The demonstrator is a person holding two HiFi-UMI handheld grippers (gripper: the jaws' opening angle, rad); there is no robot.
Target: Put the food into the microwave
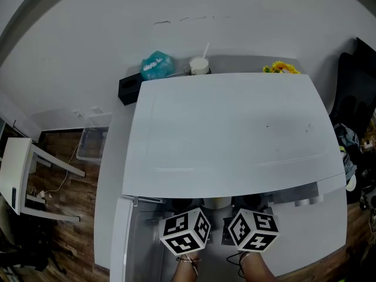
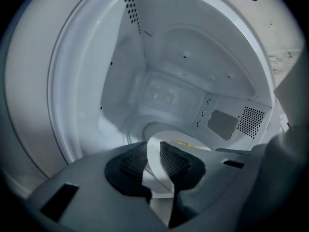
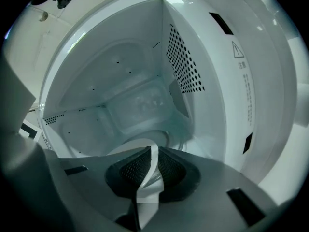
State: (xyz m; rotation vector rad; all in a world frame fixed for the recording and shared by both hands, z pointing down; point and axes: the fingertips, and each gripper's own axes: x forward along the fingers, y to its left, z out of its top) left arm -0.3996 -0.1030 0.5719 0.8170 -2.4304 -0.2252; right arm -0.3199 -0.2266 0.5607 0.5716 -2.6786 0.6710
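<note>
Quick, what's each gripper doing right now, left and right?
Left gripper: closed on the rim of the white plate.
Right gripper: closed on the rim of the same plate.

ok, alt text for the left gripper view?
The left hand-held gripper grips a white plate by its rim, jaws closed on it, inside the white microwave. A perforated vent shows on the cavity's right wall.

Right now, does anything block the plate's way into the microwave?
Nothing visible does. The microwave is open, and what shows of its cavity is bare. The left gripper and right gripper clamp the white plate by its rim.
</note>
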